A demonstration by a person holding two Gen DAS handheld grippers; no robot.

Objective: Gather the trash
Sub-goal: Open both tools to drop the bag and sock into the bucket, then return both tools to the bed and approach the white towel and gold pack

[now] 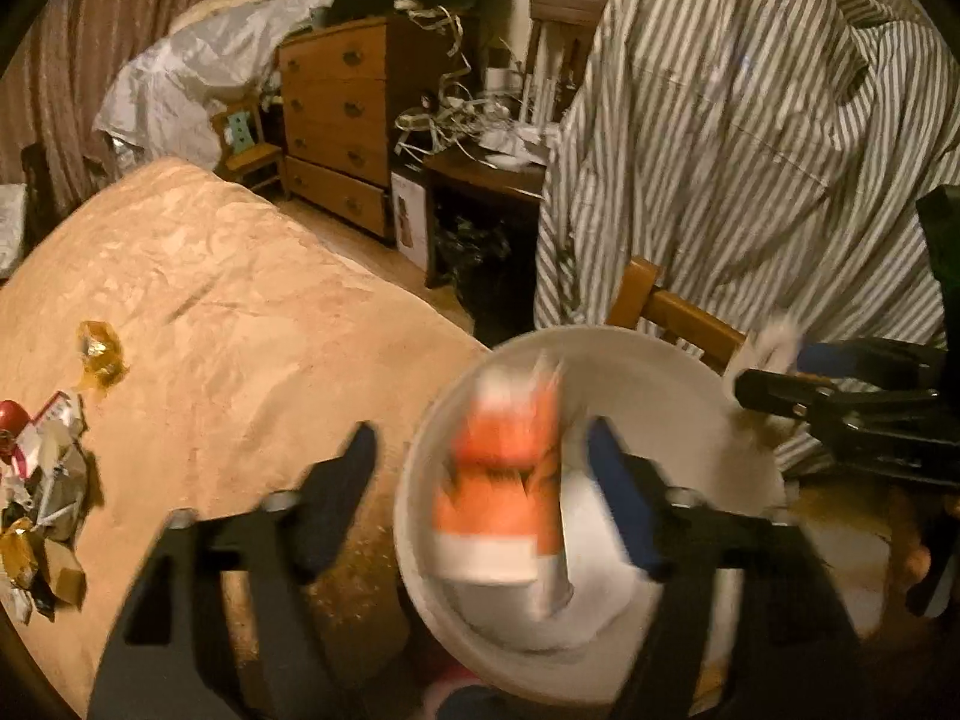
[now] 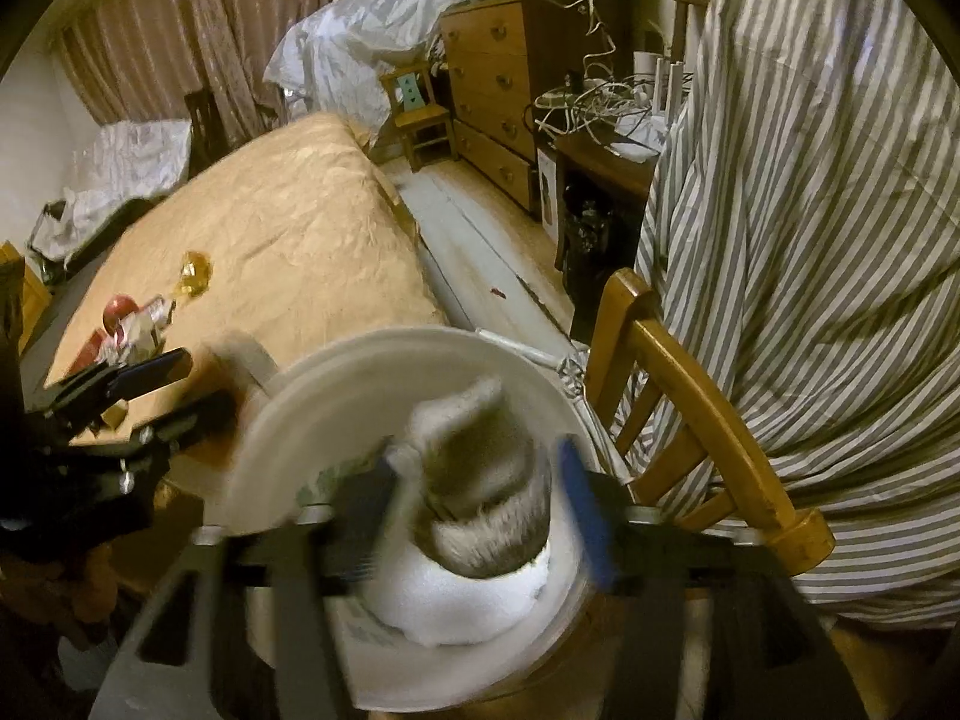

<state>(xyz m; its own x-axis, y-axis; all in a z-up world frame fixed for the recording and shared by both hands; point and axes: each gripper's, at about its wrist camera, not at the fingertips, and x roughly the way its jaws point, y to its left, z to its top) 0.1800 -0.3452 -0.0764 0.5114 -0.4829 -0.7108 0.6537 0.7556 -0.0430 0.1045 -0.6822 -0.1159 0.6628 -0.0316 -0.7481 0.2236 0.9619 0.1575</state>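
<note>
A white bucket (image 1: 708,396) stands at the table's near edge, also in the right wrist view (image 2: 372,360). My left gripper (image 1: 483,480) is open over the bucket's rim; a blurred orange and white wrapper (image 1: 504,480) is between its fingers, in the bucket's mouth. My right gripper (image 2: 480,510) hangs over the bucket, open, with a crumpled grey-white wad (image 2: 480,480) between its fingers; whether they touch it I cannot tell. It shows at the right of the left wrist view (image 1: 762,372). More trash (image 1: 42,480) and a gold wrapper (image 1: 99,354) lie on the tan cloth.
A wooden chair (image 2: 690,384) draped with a striped shirt (image 2: 810,210) stands right of the bucket. A wooden dresser (image 1: 342,114), a small chair (image 2: 420,114) and a cluttered side table (image 1: 480,162) stand behind. Curtains (image 1: 120,30) hang at the back left.
</note>
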